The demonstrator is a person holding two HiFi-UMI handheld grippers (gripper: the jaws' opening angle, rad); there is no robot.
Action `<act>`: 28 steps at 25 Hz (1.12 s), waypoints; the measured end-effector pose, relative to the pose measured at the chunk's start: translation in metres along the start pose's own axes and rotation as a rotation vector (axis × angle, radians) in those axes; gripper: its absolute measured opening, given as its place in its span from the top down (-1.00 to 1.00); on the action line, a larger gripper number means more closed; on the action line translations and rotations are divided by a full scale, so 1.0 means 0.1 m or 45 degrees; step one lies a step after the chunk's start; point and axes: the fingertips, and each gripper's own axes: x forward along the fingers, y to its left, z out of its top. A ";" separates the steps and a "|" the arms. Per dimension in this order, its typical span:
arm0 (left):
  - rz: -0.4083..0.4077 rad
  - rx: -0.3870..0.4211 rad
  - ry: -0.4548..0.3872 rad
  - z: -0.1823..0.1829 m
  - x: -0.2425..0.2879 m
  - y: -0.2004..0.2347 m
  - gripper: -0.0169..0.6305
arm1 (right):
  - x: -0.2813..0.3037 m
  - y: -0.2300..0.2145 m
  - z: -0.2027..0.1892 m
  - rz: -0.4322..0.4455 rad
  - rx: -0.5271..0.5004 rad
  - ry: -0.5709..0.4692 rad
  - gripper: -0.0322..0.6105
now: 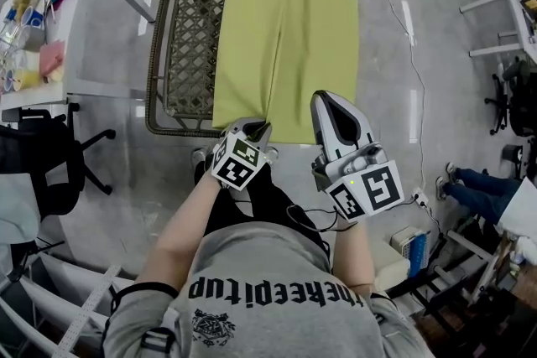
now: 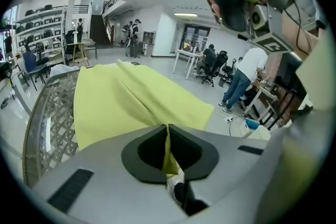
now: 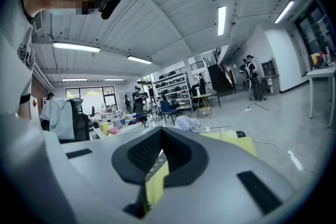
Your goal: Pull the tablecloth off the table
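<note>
One tablecloth point(image 1: 289, 38), yellow-green, is seen spread over one table point(image 1: 179, 38) with a woven top, and two grippers are counted, one in each hand. The cloth is not yet off: most of the top is covered by it, while a strip of the weave at the 9 o'clock side is left bare, and the near hem is hung over the table's edge at 6 o'clock. In the head view the long axis of the cloth is laid from 12 to 6 o'clock, with a fold line running the same way along its middle. From both grippers the body of the cloth is found at 12 o'clock. The left gripper point(image 1: 257, 130) is clenched on the near hem, close to the end of the fold line, and a thin pinch of yellow cloth is shown between its closed jaws. The right gripper point(image 1: 321, 99) is likewise clamped on the cloth, near the corner at 5 o'clock, and it is reached a little further over the cloth than the left one. The coming pull is therefore judged to go toward 6 o'clock, along the long axis.
</note>
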 end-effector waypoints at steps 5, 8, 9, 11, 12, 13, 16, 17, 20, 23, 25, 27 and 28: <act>-0.001 -0.031 -0.061 0.06 -0.02 0.03 0.88 | -0.02 -0.04 -0.03 -0.005 0.009 -0.004 0.87; -0.033 -0.009 -0.092 0.10 -0.05 -0.02 0.83 | -0.01 -0.04 -0.03 -0.005 0.014 -0.010 0.87; -0.059 -0.001 -0.109 0.12 -0.07 -0.06 0.77 | -0.01 -0.03 -0.03 -0.005 0.015 -0.011 0.87; -0.118 0.010 -0.138 0.17 -0.11 -0.16 0.64 | -0.01 -0.03 -0.02 -0.009 0.018 -0.016 0.87; -0.140 0.014 -0.149 0.19 -0.14 -0.20 0.62 | -0.01 -0.02 -0.02 -0.011 0.019 -0.019 0.87; -0.150 0.014 -0.160 0.22 -0.17 -0.22 0.62 | -0.01 -0.02 -0.02 -0.013 0.020 -0.021 0.87; -0.124 -0.022 -0.224 0.35 -0.28 -0.20 0.71 | -0.01 -0.01 -0.01 -0.025 0.023 -0.028 0.87; -0.110 -0.045 -0.254 0.40 -0.32 -0.16 0.82 | -0.02 -0.02 -0.01 -0.031 0.025 -0.031 0.87; -0.091 -0.105 -0.345 0.57 -0.46 -0.06 0.89 | -0.06 -0.05 -0.03 -0.060 0.035 -0.040 0.87; -0.082 -0.135 -0.426 0.77 -0.60 0.02 0.91 | -0.12 -0.09 -0.05 -0.096 0.045 -0.045 0.87; -0.079 -0.134 -0.470 0.88 -0.68 0.05 0.91 | -0.17 -0.12 -0.07 -0.125 0.053 -0.047 0.87; -0.092 -0.117 -0.496 0.97 -0.72 0.05 0.91 | -0.23 -0.17 -0.11 -0.158 0.062 -0.046 0.87; -0.102 -0.106 -0.501 1.00 -0.72 0.04 0.91 | -0.27 -0.20 -0.13 -0.177 0.067 -0.046 0.87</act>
